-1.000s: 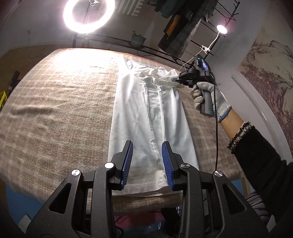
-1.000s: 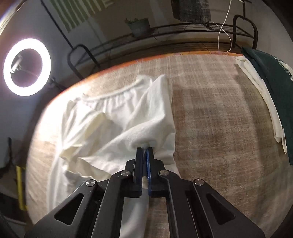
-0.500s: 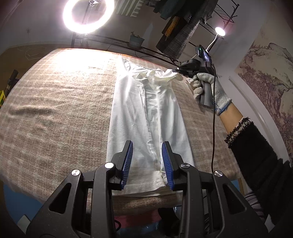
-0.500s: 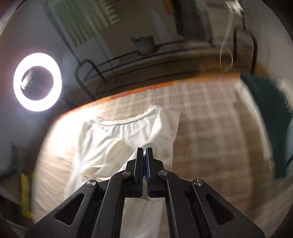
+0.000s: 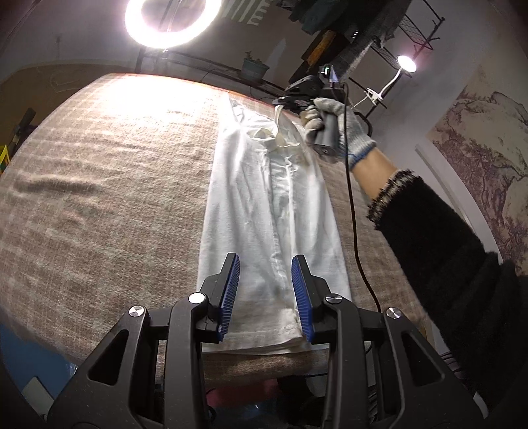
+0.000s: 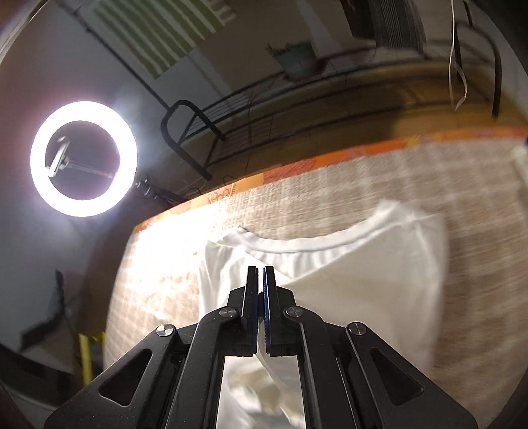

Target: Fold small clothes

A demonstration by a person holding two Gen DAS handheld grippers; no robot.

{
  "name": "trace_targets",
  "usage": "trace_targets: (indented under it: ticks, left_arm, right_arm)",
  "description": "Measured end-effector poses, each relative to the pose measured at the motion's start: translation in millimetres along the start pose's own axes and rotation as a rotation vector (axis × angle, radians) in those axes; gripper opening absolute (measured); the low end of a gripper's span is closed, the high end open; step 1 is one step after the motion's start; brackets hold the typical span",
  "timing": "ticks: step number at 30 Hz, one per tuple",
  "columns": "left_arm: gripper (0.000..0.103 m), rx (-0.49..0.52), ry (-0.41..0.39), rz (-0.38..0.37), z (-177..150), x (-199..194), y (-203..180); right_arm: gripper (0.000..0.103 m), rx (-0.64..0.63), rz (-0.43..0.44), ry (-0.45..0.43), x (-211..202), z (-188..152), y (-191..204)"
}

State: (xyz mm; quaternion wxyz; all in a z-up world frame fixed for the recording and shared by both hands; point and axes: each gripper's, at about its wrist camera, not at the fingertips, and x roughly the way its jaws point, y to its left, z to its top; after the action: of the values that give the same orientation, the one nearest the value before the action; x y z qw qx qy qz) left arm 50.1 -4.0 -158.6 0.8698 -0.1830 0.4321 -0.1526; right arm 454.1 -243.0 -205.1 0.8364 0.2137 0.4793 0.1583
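- Left wrist view: white garment (image 5: 270, 211), folded lengthwise into a long narrow strip, lies on a beige woven table cover (image 5: 109, 184) and runs from the near table edge toward the far edge.
- The left gripper (image 5: 265, 290) hovers over the near end of the strip. Its blue-padded fingers (image 5: 229, 287) stand partly apart, one on each side of the centre fold, with nothing pinched between them.
- At the far end, the right gripper (image 5: 286, 103), held in a hand wearing a grey knit glove (image 5: 333, 125) with a black fuzzy sleeve (image 5: 442, 237) behind it, pinches a loose piece of the white fabric and holds it raised above the strip. A black cable (image 5: 349, 198) hangs down from it.
- A lit ring light (image 5: 171, 23) and a small clip lamp (image 5: 406, 63) shine beyond the table.
- Right wrist view: the right gripper (image 6: 261, 280) has its fingers pressed together, and white cloth hangs down below them; this view is blurred.
- The garment's (image 6: 346, 280) curved neckline lies just ahead, near the table's far edge, where an orange border (image 6: 297, 165) shows.
- A ring light (image 6: 84, 158), a black wire rack (image 6: 231, 128) and a potted plant (image 6: 295, 59) stand behind.
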Motion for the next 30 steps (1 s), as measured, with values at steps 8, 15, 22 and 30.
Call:
trace_targets:
  ticks: [8,15,22,30]
  left_arm:
    - [0.032,-0.008,-0.007,0.03,-0.8,-1.7,8.6]
    - [0.036,0.024,-0.002,0.077,-8.5,-3.1,18.3]
    - [0.039,-0.035,0.07,0.101,-20.5,7.5,50.2]
    - [0.039,-0.119,0.179,0.047,-39.8,24.6,70.3]
  right_arm:
    - [0.005,-0.045,0.001,0.067,22.2,0.0,10.2]
    - [0.007,-0.039,0.074,-0.063,-101.8,-23.1,1.3]
    - [0.03,-0.05,0.01,-0.011,-200.7,-131.9,-33.1]
    - [0.03,0.025,0.019,0.168,-218.7,-284.2,-67.3]
